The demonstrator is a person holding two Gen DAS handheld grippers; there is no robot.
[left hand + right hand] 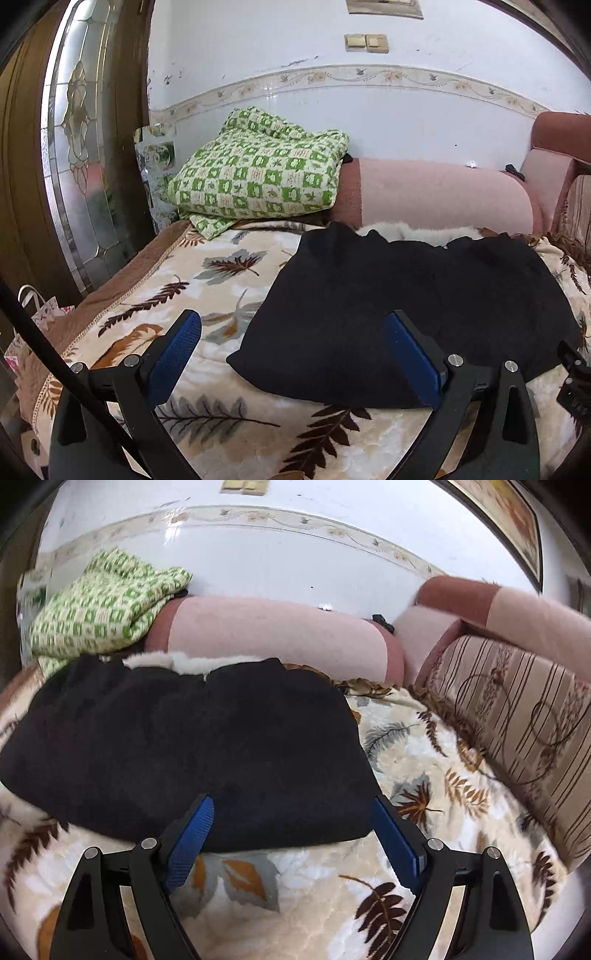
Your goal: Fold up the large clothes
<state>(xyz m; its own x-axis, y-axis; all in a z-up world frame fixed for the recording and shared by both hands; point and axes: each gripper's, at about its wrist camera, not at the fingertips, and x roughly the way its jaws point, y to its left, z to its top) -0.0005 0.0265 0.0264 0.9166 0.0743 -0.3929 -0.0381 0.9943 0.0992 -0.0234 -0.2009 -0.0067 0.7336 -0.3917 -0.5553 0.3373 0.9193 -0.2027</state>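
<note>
Left wrist view: the left gripper (291, 332) hangs with jaws wide and empty over the near left corner of the black garment (406, 314), which lies on the leaf blanket (177, 295). Right wrist view: the right gripper (291, 819), jaws wide and empty, straddles the near right corner. Step in hand, by judgement: approach. Next, lower and close on both corners.

A: What lies ahead of the right gripper (291, 808)?

B: A folded black fleece garment with white fluffy lining (184, 738), on a cream leaf-patterned plush blanket (424, 768).

A: And the jaws?

B: Spread wide (blue pads), framing the garment's near edge, nothing gripped.
</note>
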